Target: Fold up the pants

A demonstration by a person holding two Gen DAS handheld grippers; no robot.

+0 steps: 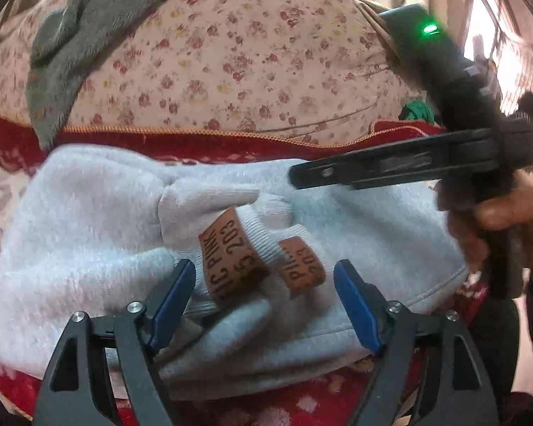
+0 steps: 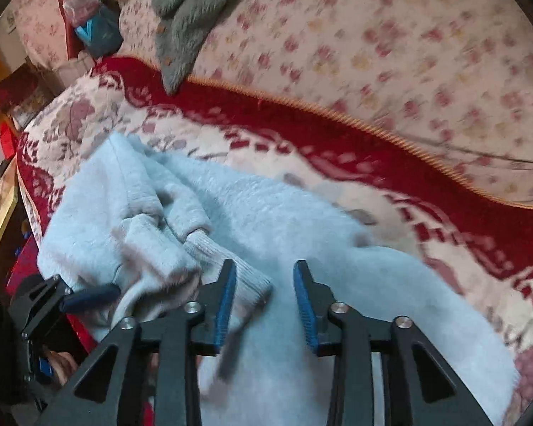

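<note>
Pale blue-grey fleece pants [image 1: 89,234] lie bunched and folded on a red and cream patterned blanket [image 1: 17,142]. Two ribbed cuffs with brown labels [image 1: 231,259] sit between the blue pads of my left gripper [image 1: 264,301], which is open and not pressing on them. My right gripper [image 2: 266,298] hangs open just over the pants [image 2: 302,220], and the end of a ribbed cuff [image 2: 248,280] lies by its left pad. The left wrist view shows the right gripper's fingers [image 1: 373,170] side-on above the pants, held by a hand [image 1: 479,227]. The left gripper's blue pad [image 2: 92,298] shows at the lower left of the right wrist view.
A floral quilt [image 1: 231,64] rises behind the blanket, with a grey fleece garment [image 1: 71,42] draped over it. Bags and boxes [image 2: 96,28] crowd the far left of the bed. A person [image 1: 531,106] stands by bright windows at the right.
</note>
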